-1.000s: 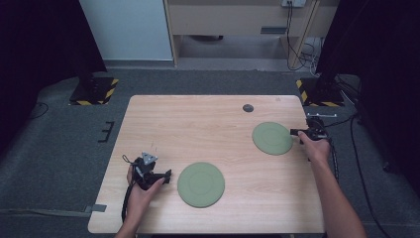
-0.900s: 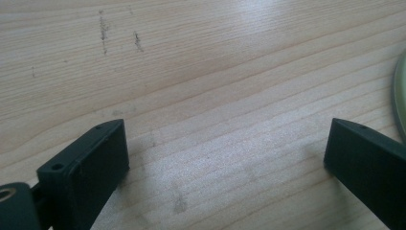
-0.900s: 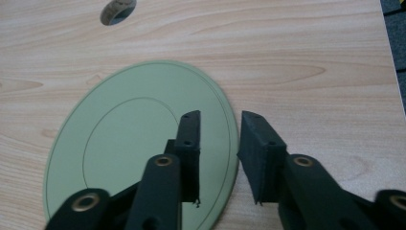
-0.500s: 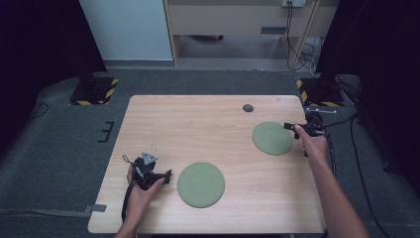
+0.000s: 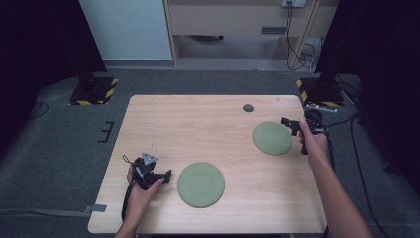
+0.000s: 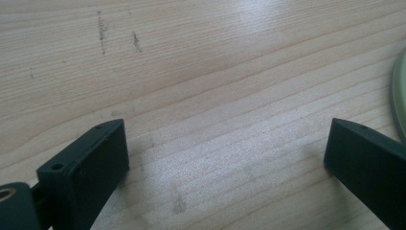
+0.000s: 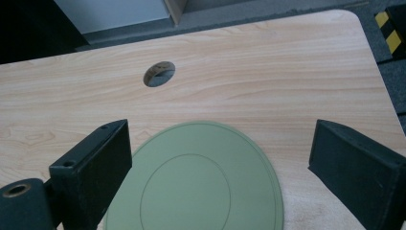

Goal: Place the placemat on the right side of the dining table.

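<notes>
Light wooden worktop point(image 5: 208, 129) seen from above, with two flat round olive-green plates. The nearer green plate point(image 5: 200, 184) lay at centre near the front edge; the farther green plate point(image 5: 272, 138) lay toward the right side, well apart from the first. A small dark round hole point(image 5: 247, 107) sat in the worktop beyond the farther plate. The left gripper point(image 5: 163, 176), held low just left of the nearer plate, had its fingers point(image 6: 88, 167) released and spread over bare wood, the plate's rim at the right edge of the left gripper view. The right gripper point(image 5: 288, 124) hovered at the farther plate's right rim, fingers point(image 7: 95, 163) released wide, grasping nothing
</notes>
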The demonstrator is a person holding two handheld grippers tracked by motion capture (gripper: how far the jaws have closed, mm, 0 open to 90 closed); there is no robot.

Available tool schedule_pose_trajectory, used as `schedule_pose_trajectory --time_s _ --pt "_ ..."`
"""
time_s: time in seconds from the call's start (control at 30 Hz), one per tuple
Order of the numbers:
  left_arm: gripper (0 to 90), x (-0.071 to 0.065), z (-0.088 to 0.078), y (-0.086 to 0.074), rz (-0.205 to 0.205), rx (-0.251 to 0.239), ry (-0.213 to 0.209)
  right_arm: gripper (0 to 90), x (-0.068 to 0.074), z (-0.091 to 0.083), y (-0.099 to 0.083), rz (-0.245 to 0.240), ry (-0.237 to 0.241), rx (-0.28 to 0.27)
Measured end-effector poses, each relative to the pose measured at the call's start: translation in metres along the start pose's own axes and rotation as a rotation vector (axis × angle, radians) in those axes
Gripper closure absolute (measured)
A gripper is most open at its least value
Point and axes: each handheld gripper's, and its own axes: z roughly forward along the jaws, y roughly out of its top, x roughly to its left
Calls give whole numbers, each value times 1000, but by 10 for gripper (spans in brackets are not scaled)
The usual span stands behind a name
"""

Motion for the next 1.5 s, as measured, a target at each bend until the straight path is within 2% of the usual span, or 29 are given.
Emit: schedule_pose_trajectory --time_s 0.5,0.67,1.03,1.5 --pt "10 0 0 0 8 0 -7 82 16 -16 4 -28 17 -38" --pt "9 0 0 0 8 0 -7 84 26 -23 2 -74 25 -47" --pt "8 0 0 0 8 0 -7 86 43 -25 -10 -132 44 -36" --pt "8 0 0 0 10 0 -10 96 54 -24 -27 -227 50 -2"
